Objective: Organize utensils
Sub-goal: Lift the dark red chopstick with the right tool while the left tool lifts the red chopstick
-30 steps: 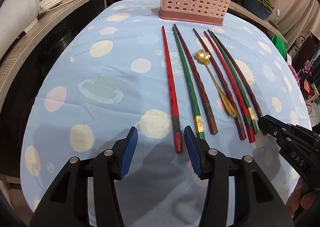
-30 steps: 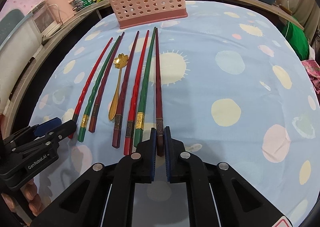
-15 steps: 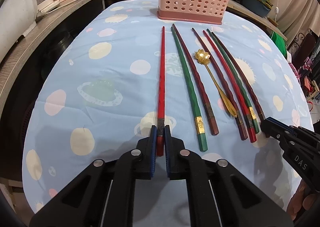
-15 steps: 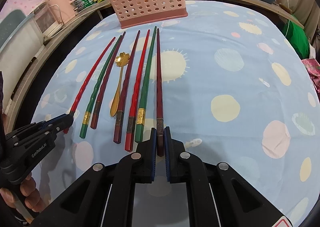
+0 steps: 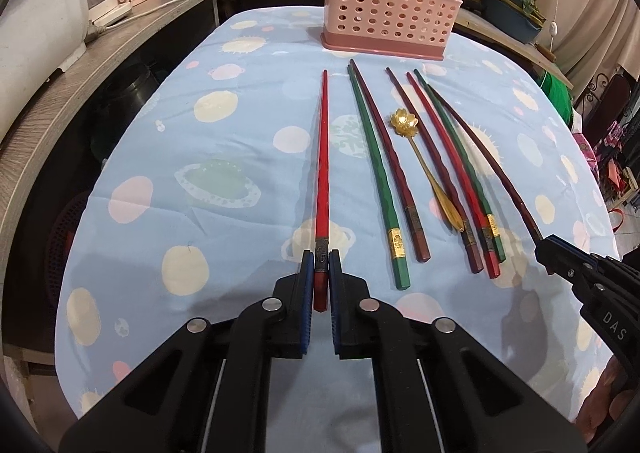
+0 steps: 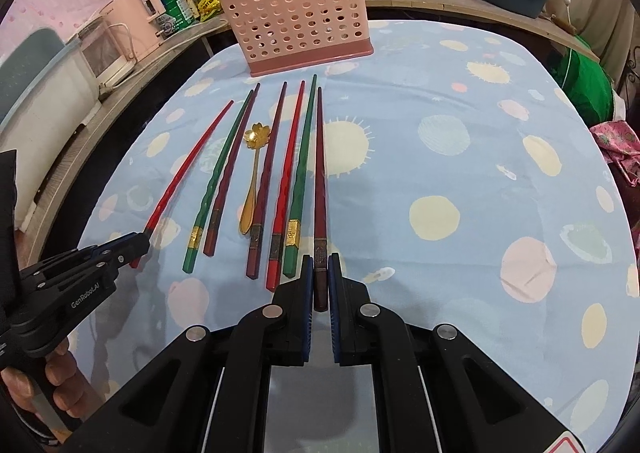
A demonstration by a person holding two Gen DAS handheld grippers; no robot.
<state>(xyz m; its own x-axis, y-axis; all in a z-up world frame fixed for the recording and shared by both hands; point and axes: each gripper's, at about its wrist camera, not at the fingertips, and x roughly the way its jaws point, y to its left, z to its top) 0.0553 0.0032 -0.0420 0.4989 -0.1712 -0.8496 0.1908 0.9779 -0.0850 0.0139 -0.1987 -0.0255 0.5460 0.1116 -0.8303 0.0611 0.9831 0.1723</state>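
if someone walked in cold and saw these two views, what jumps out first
Probably the row of long red, green and dark chopsticks fanned lengthwise on the blue spotted tablecloth, with a gold flower-shaped spoon lying among them. Next, both ends are gripped: the left gripper clamps the red chopstick, the right gripper the dark brown chopstick. A pink perforated basket stands beyond the tips.

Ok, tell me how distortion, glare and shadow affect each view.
Left wrist: fisheye bends the counter edge; the left gripper shadows the tablecloth. Right wrist: dark corners, glare on the gold spoon, sharp around the right gripper.
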